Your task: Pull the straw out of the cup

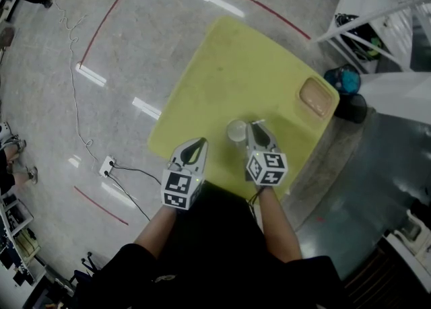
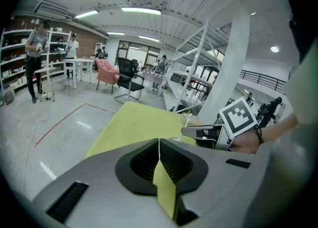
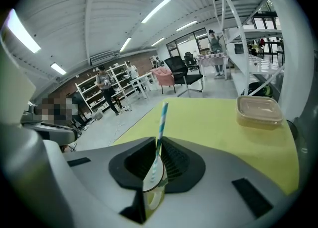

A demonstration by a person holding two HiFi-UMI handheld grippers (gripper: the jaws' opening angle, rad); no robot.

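Yellow table [image 1: 236,65] holds 1 cup [image 1: 236,130] above glossy grey floor [image 1: 135,31].

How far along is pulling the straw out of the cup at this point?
Done: the right hand-held gripper is at the cup, jaws pinched on the striped straw. In hand: that grip; the striped straw's lower end sits inside the cup, so no pull shows yet. Left: drawing it clear of the cup. The left hand-held gripper is shut, empty, apart from the cup.
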